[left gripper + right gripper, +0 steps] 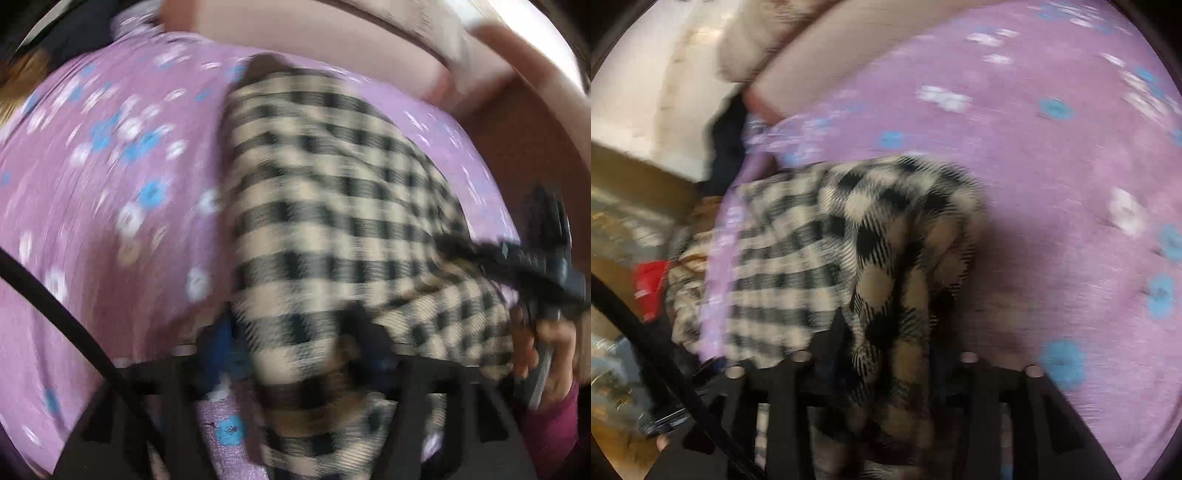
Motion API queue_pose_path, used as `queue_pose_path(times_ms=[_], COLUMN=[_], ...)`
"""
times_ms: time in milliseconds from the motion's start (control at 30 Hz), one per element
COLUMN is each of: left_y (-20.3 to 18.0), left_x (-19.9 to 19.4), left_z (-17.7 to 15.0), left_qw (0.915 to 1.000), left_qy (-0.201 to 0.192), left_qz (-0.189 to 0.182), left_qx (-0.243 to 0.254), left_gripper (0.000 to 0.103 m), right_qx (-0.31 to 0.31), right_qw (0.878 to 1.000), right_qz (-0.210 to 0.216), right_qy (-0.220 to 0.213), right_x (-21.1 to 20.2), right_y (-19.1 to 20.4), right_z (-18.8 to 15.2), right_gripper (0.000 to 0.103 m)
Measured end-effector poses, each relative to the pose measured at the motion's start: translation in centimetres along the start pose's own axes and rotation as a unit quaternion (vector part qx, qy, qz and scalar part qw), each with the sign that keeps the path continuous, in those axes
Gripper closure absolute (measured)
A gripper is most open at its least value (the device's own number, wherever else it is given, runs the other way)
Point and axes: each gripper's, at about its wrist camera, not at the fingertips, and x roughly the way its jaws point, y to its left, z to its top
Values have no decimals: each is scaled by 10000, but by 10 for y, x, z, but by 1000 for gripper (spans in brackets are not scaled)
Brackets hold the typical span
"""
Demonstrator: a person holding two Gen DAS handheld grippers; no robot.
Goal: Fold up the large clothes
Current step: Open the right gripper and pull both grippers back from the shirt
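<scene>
— Cream-and-black checked cloth, that is the garment (332,206); where does it lie?

— On the bed, over the purple sheet (92,206) with blue and white flowers. Seen from the left wrist, it runs as a long band from the far pillow side of the sheet down to the camera. Both views are smeared by motion.

— And the left tongs (295,365)?

— The near end of the garment hangs down between the two black fingers. Blur hides whether the pads press on it, so I cannot tell if they are clenched on it or released.

— The right tongs (882,373)?

— Much the same. In the right wrist view a bunched fold of the garment (886,258) rises from between the fingers, and the rest spreads to the left of it over the edge of the sheet (1052,184). Whether the pads bite the fabric I cannot tell.

— Is the right tool seen from the other side?

— Yes, at the right edge of the garment in the left view: a dark gripper body held by a hand (550,350) with a magenta sleeve.

— What lies beyond the sheet?

— A pale pink pillow (314,40) at its far side, touching the sheet. Left of the garment in the right view, something red (650,288) sits off the bed; too blurred to name.
</scene>
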Motion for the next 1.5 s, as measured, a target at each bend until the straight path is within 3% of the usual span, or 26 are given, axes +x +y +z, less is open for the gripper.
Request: queue_pose_path(times_ms=[67, 167, 300, 367, 500, 633, 767, 867, 933, 967, 1300, 1500], left_y=[9, 6, -7, -15, -24, -20, -19, -27, -30, -32, -55, -59], left_x=[-7, -27, -42, -38, -20, -18, -25, -39, -50, -56, -92, -97], left_z=[-1, -1, -5, -8, -20, -36, -36, -38, -39, -40, -38, -37], left_qw=[9995, 9992, 9966, 9959, 9936, 9906, 9903, 9852, 9826, 9816, 9671, 9663], left_qy=[-19, -316, -653, -696, -590, -857, -914, -1158, -1355, -1428, -1953, -1991], left_qz=[-47, 151, 492, 582, 929, 1023, 1028, 1225, 1243, 1240, 1562, 1561], left_qx=[-302, -193, -34, 30, 266, 292, 183, 308, 277, 265, 469, 480], left_gripper=[27, 27, 26, 25, 25, 14, 14, 14, 14, 14, 14, 14], right_qx=[66, -495, -1297, -1755, -2220, -2182, -2200, -2208, -2207, -2198, -1756, -1663], right_qw=[9998, 9961, 9877, 9811, 9725, 9695, 9673, 9642, 9596, 9576, 9561, 9573], right_qz=[78, -303, -172, -155, -433, -1095, -1218, -1311, -1452, -1510, -1719, -1700], right_qy=[-198, -663, -852, -794, -563, -199, -338, -664, -967, -1088, -1595, -1643], right_x=[-18, -57, -86, -84, -60, -26, -35, -56, -69, -76, -94, -94], right_y=[-1, 22, 71, 97, 111, 87, 89, 101, 111, 116, 131, 135], right_z=[-3, -14, -38, -52, -77, -97, -109, -117, -120, -121, -114, -111], right_gripper=[56, 56, 56, 56, 64, 74, 74, 63, 40, 38, 26, 25])
